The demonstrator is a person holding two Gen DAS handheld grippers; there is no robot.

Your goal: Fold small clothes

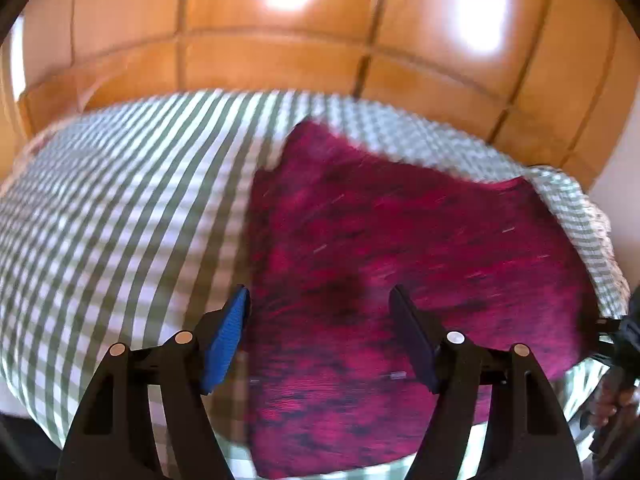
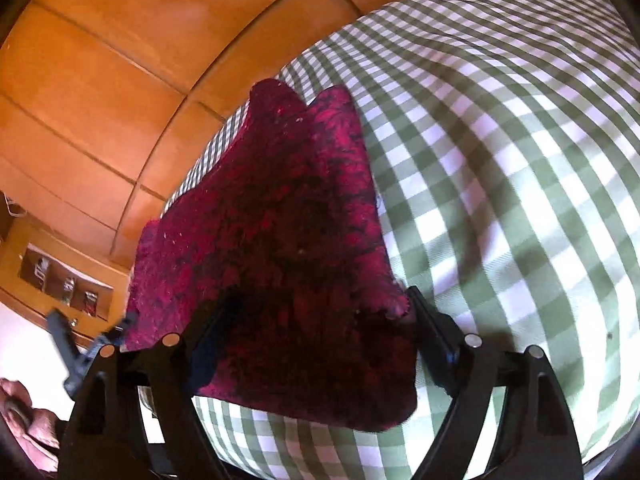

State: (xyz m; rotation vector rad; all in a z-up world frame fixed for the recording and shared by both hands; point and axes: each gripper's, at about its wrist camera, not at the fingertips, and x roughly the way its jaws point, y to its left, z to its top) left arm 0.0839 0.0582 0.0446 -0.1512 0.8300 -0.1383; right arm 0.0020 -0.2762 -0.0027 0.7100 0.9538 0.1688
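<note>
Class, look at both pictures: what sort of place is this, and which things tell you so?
Probably a bedroom. A green-and-white checked sheet covers a soft, rounded surface like a bed, glossy wooden panelling stands behind it, and a magenta garment lies spread on the sheet.

Garment (image 2: 280,216): magenta cloth mottled with black, matt, with a fuzzy, slightly rough knit surface and specks of pale lint. Bedsheet (image 2: 500,184): green-and-white gingham woven cloth, matt and smooth, with a fine twill grain visible in the white squares. Headboard (image 1: 280,56): orange-brown panelled wood, varnished to a high gloss that throws bright reflections. Left hand-held gripper (image 1: 320,336): matt black plastic fingers with small metal pin heads; one pad (image 1: 226,340) is blue with a ribbed texture.
</note>
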